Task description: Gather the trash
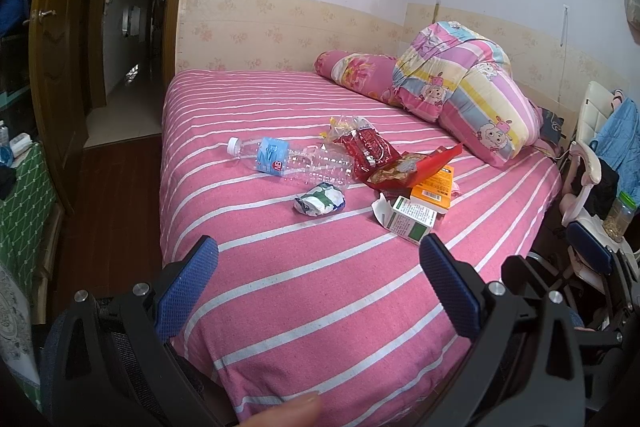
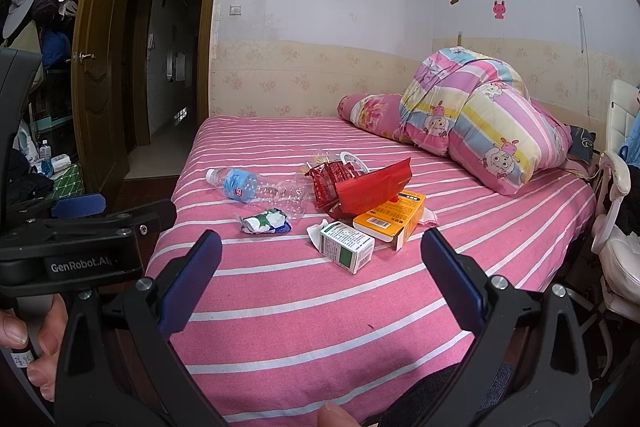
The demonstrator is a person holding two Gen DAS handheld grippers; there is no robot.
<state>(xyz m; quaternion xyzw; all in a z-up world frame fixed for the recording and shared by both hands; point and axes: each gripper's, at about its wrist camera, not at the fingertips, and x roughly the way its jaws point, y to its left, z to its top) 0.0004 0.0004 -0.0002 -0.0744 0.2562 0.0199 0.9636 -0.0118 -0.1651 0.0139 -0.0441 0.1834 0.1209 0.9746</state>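
Soft, even indoor light falls on the bed [image 1: 320, 267], with faint shadows. Beyond it the doorway [image 2: 172, 47] is dim. Fisheye bending and black vignetting mark the edges.

Left gripper [image 1: 318, 279] held level, jaws spread wide, nothing between the blue pads [image 1: 188, 291]. Right gripper [image 2: 320, 275] alike, jaws wide apart and empty, just right of the left one. Bare fingers [image 2: 40, 339] wrapped around the left gripper's handle, near left.
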